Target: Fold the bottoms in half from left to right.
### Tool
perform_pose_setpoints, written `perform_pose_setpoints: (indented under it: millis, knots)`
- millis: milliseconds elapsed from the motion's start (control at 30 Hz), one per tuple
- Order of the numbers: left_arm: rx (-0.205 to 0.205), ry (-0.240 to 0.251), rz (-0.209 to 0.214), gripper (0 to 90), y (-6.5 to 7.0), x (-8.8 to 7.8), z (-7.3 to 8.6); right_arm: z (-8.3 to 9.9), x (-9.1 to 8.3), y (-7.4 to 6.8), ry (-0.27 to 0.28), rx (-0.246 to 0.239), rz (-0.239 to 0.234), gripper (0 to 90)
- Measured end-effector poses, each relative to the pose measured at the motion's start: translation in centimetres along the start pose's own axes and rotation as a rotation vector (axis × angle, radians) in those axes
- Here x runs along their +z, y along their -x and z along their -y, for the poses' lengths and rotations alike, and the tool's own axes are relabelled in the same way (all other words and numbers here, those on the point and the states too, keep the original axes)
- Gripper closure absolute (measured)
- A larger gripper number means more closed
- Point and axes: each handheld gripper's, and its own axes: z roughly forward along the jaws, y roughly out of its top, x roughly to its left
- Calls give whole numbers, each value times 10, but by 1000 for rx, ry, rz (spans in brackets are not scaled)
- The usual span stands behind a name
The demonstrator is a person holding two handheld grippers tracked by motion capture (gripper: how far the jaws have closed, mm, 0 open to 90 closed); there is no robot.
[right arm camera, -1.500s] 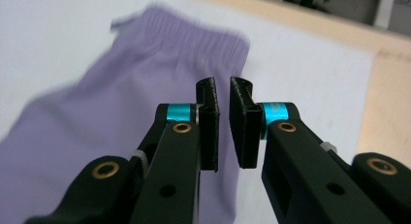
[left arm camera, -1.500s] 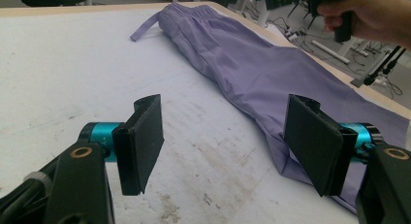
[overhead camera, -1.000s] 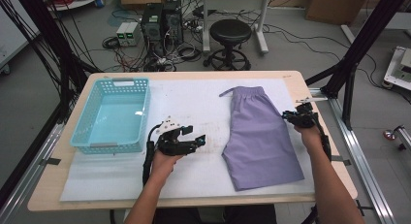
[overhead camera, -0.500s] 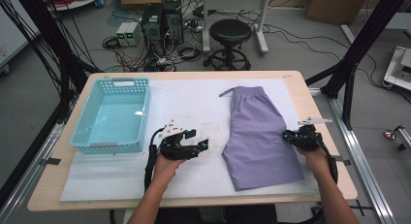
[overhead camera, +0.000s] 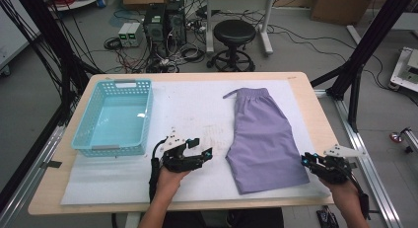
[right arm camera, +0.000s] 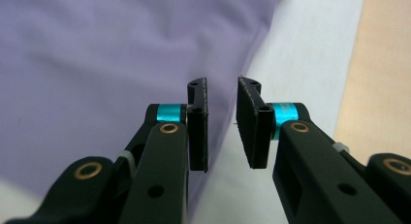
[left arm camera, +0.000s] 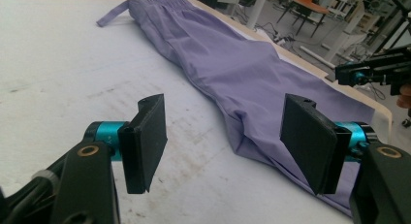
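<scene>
A: How does the left tool (overhead camera: pixel 197 154) stand?
B: Held low over the white mat (overhead camera: pixel 197 114), level, pointing at the purple shorts (overhead camera: pixel 263 139); jaws wide apart, nothing between them.

A: And the right tool (overhead camera: pixel 311 162)?
B: At the shorts' near right corner, hand coming in from the bench (overhead camera: pixel 315 104) edge. Its jaws stand a narrow gap apart and have just been opening a little; nothing is pinched, the cloth's edge lies beneath them.

A: Anything around?
B: A blue basket (overhead camera: pixel 116 118) at far left, well apart; nothing blocks either tool
</scene>
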Motion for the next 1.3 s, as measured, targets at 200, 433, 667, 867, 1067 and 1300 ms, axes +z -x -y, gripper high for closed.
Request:
perform_pose_setpoints:
  millis: [200, 433, 667, 867, 1067, 1300]
  knots:
    - [20, -32, 24, 341, 8, 7, 3, 13, -8, -6, -34, -11, -5, 796]
    - [18, -41, 28, 346, 10, 12, 4, 16, -5, -6, -66, 20, -15, 794]
    - [18, -48, 31, 349, 10, 12, 4, 16, -5, -7, -94, -11, -53, 900]
    - [18, -52, 30, 350, 11, 11, 5, 18, -11, -11, -114, 20, -52, 895]
    - [16, -56, 35, 352, 12, 12, 6, 20, -11, -6, -103, 79, -29, 743]
    - [17, -70, 49, 363, 15, 15, 7, 18, -8, -14, -149, 10, -47, 897]
